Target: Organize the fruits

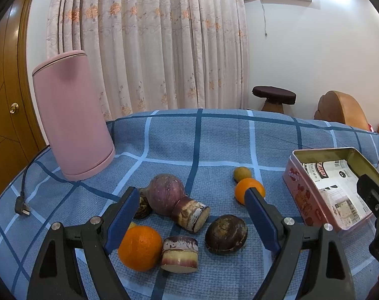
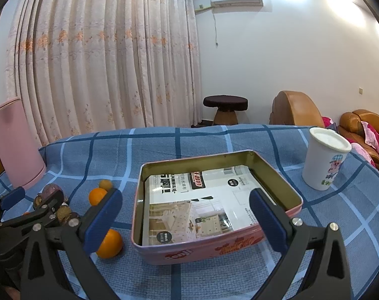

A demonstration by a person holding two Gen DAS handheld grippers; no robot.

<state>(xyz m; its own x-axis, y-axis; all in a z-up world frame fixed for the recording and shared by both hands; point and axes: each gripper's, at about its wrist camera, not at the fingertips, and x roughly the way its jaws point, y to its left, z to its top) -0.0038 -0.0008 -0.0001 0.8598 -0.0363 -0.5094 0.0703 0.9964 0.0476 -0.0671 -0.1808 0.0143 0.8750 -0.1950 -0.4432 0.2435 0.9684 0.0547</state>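
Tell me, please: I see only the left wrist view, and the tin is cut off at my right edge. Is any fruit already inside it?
Observer: No. The right wrist view shows the whole tin, and it holds only a printed paper sheet, no fruit.
Operator: Does something stand beyond the tin, on its right?
Observer: Yes. A white cup with a cartoon picture stands upright on the cloth, apart from the tin.
Operator: And does the right gripper hold anything?
Observer: No. The right gripper is open and empty, its fingers spread wide over the tin's near side.
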